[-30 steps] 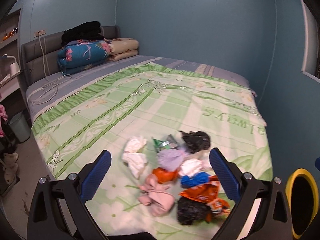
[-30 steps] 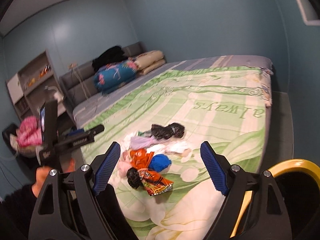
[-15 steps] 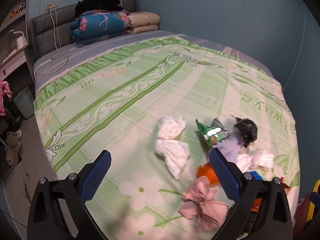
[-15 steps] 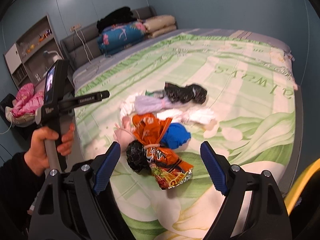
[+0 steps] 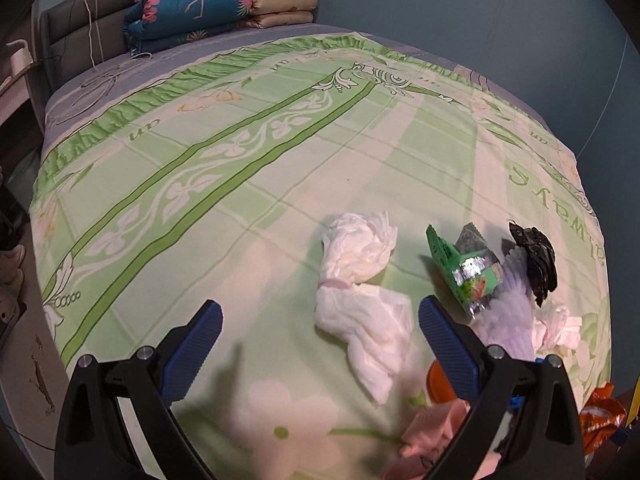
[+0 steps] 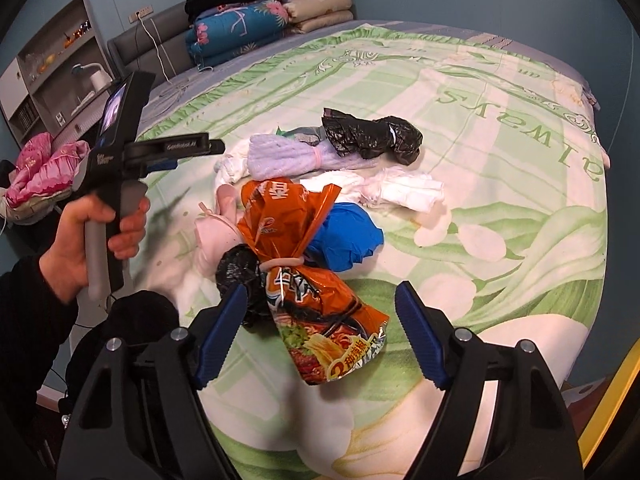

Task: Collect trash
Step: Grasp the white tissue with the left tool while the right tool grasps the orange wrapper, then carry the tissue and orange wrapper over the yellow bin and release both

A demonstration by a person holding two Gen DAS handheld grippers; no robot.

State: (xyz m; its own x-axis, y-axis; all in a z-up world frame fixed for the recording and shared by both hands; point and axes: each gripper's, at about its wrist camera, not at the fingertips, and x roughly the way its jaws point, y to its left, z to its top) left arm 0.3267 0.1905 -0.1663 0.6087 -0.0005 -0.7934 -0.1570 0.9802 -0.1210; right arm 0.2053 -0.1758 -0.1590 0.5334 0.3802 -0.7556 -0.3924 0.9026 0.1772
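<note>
A pile of tied trash lies near the foot of the green bedspread (image 5: 280,140). My left gripper (image 5: 320,306) stands open just above a white tied bag (image 5: 360,280). To its right lie a green snack wrapper (image 5: 464,268), a lilac bundle (image 5: 508,320) and a black bag (image 5: 538,256). My right gripper (image 6: 320,290) hangs over an orange noodle packet (image 6: 304,264). Its jaws are closing, the packet lies between them, and the pads stay clear of it. A blue bundle (image 6: 344,240) and a small black bag (image 6: 236,268) flank the packet. A hand (image 6: 80,240) holds the left gripper (image 6: 216,145).
Folded quilts (image 5: 192,12) are stacked at the grey headboard. A yellow-rimmed bin (image 6: 616,400) stands at the bed's foot on the right. Shelves (image 6: 52,60) and pink cloth (image 6: 44,168) are off the bed's left side. The blue wall runs along the far side.
Both grippers have sunk and come closer to the trash pile. The left view has swung onto the white bag. The right jaws have narrowed a little over the orange packet.
</note>
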